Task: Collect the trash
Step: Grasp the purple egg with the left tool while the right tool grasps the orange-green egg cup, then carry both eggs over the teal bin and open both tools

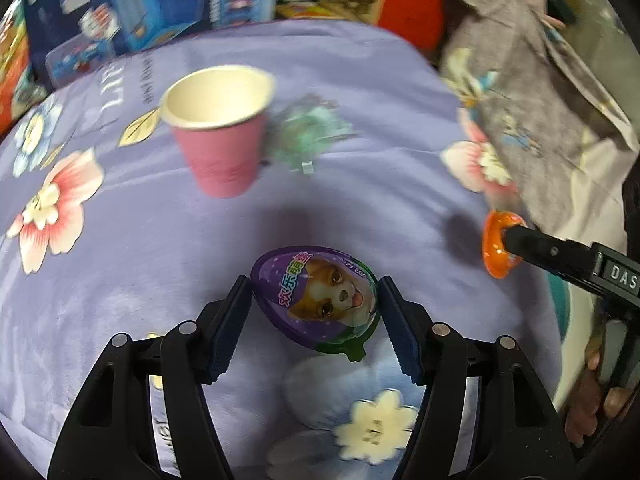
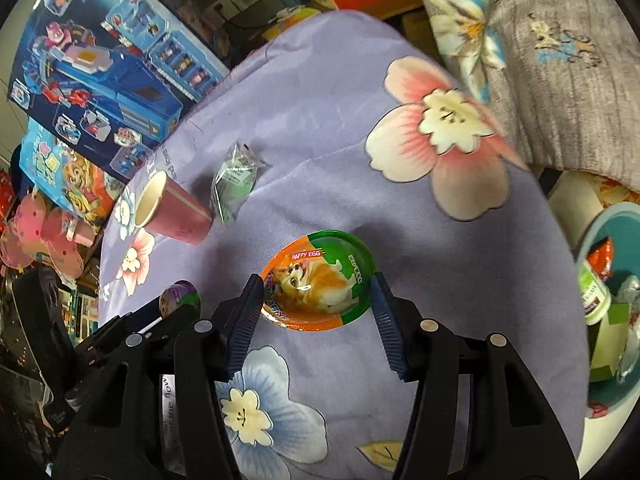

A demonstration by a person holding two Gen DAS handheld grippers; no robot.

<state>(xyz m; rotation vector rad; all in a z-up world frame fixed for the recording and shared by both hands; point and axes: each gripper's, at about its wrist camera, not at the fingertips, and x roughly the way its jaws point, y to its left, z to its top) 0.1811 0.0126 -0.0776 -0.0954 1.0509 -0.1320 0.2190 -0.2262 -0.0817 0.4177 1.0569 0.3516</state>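
Observation:
My left gripper (image 1: 316,292) is shut on a purple egg-shaped toy shell (image 1: 314,300) with a dog picture, held above the purple flowered cloth (image 1: 120,240). My right gripper (image 2: 318,284) is shut on an orange and green "Happy Egg" shell (image 2: 320,280). That orange shell and the right gripper's fingers (image 1: 536,248) also show at the right of the left wrist view. The purple shell (image 2: 180,296) in the left gripper shows at lower left of the right wrist view. A pink paper cup (image 1: 220,132) stands on the cloth, with a clear green wrapper (image 1: 308,132) beside it.
A teal bin (image 2: 600,232) with trash in it sits at the right, below the table edge. Blue toy boxes (image 2: 100,72) stand behind the table. A grey flowered blanket (image 1: 532,92) lies at the right.

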